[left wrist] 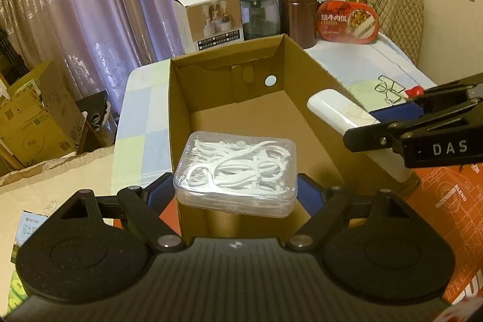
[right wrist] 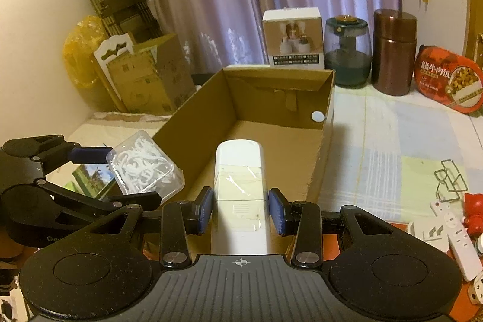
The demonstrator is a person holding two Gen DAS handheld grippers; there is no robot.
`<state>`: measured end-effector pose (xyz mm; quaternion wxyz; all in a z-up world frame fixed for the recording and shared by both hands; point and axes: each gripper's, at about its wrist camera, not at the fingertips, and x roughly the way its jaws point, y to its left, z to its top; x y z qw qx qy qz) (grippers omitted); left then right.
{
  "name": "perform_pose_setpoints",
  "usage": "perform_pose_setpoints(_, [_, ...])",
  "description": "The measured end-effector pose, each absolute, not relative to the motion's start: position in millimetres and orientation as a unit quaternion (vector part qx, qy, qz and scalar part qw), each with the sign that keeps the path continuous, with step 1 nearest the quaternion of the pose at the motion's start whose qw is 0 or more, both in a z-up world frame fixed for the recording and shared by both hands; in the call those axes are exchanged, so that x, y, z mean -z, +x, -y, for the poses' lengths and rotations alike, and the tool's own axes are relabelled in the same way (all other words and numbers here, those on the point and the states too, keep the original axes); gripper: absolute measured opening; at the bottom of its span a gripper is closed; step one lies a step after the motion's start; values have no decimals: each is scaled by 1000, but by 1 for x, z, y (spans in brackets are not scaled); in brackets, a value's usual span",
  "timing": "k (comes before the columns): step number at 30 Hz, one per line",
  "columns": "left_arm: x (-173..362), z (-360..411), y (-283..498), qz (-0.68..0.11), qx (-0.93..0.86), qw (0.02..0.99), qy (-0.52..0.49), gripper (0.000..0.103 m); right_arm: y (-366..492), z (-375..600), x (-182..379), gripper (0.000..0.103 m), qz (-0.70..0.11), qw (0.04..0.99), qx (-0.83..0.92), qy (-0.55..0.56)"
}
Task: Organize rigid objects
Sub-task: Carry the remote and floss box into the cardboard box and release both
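Observation:
An open cardboard box [left wrist: 211,86] stands on the table; it also shows in the right wrist view [right wrist: 271,98]. My left gripper [left wrist: 237,190] is shut on a clear plastic case of white floss picks [left wrist: 237,171] and holds it above the box's near edge. The case also shows in the right wrist view [right wrist: 145,168], at the box's left wall. My right gripper [right wrist: 240,210] is shut on a white remote-like device [right wrist: 240,186] and holds it over the box's near end. The device [left wrist: 338,113] shows above the box's right wall in the left wrist view.
Behind the box stand a white carton [right wrist: 292,38], a dark glass jar [right wrist: 347,50], a brown canister [right wrist: 392,50] and a red food pack [right wrist: 446,80]. At the right lie a wire clip [right wrist: 449,180], a white remote [right wrist: 459,237] and a red object [right wrist: 474,207]. Cardboard boxes [right wrist: 145,74] stand at the left.

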<state>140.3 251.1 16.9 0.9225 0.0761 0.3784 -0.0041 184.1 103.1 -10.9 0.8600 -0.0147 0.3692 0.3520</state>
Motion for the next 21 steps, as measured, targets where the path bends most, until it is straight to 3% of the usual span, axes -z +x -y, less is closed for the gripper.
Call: perform_pose_setpoints(21, [-22,-262,130,-363,-14,929,63,83,189,-109,22,37,-382,858,-344,-23])
